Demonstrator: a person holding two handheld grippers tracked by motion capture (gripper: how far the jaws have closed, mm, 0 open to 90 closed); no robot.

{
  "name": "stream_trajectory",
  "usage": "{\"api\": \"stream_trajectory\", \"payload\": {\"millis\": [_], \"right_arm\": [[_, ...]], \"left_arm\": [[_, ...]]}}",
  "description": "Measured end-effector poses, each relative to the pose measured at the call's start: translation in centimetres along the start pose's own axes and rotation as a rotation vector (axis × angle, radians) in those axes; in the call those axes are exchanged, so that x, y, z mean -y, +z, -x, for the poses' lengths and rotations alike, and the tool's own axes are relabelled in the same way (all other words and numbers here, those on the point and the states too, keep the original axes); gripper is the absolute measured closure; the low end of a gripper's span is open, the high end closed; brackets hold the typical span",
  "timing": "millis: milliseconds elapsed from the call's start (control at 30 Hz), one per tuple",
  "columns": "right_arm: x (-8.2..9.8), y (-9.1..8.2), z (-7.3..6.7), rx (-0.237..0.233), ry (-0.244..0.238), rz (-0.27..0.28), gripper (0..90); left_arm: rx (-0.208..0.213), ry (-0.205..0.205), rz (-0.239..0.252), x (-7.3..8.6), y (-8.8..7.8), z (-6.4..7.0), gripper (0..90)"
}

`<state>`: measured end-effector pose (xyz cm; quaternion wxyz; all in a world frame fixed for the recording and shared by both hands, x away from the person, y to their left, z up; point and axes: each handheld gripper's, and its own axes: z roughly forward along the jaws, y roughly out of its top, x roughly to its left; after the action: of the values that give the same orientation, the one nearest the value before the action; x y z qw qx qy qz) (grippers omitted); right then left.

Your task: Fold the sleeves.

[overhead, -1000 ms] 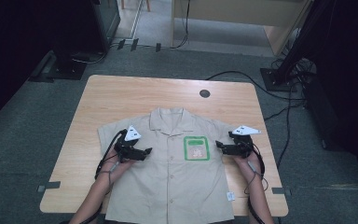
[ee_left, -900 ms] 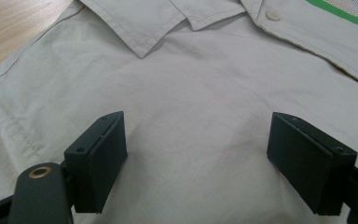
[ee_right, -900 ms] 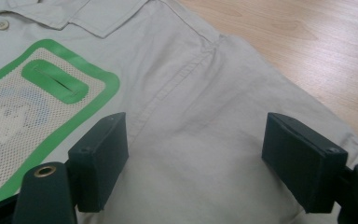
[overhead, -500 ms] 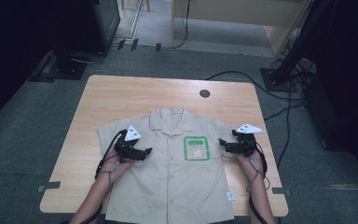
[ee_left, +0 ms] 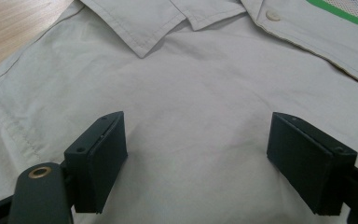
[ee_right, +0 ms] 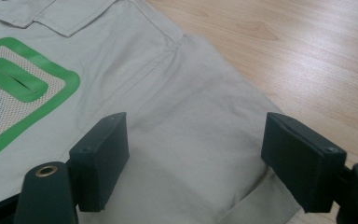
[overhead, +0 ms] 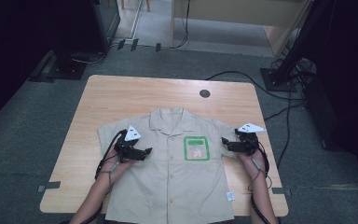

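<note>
The shirt [overhead: 170, 172] lay flat on the counter [overhead: 121, 98], collar far. The left claw [overhead: 144, 151] hovered spread over its left chest; the right claw [overhead: 224, 141], also spread, sat over the right sleeve.

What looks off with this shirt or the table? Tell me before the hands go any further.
Nothing stands out. The beige shirt lies flat and buttoned on the wooden table, collar even, its hem at the near edge. Only soft creases show near the right sleeve. The left gripper and right gripper are both open over the cloth.
</note>
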<state>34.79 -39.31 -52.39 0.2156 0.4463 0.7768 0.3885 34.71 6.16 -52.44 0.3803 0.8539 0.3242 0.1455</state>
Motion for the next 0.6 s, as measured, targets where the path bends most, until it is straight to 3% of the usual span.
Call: {"api": "stream_trajectory", "payload": {"millis": [600], "right_arm": [[-0.1, 0.1, 1.3, 0.005, -0.032, 0.000, 24.6]], "left_arm": [[-0.002, -0.002, 0.000, 0.0, 0.0, 0.0, 19.9]]}}
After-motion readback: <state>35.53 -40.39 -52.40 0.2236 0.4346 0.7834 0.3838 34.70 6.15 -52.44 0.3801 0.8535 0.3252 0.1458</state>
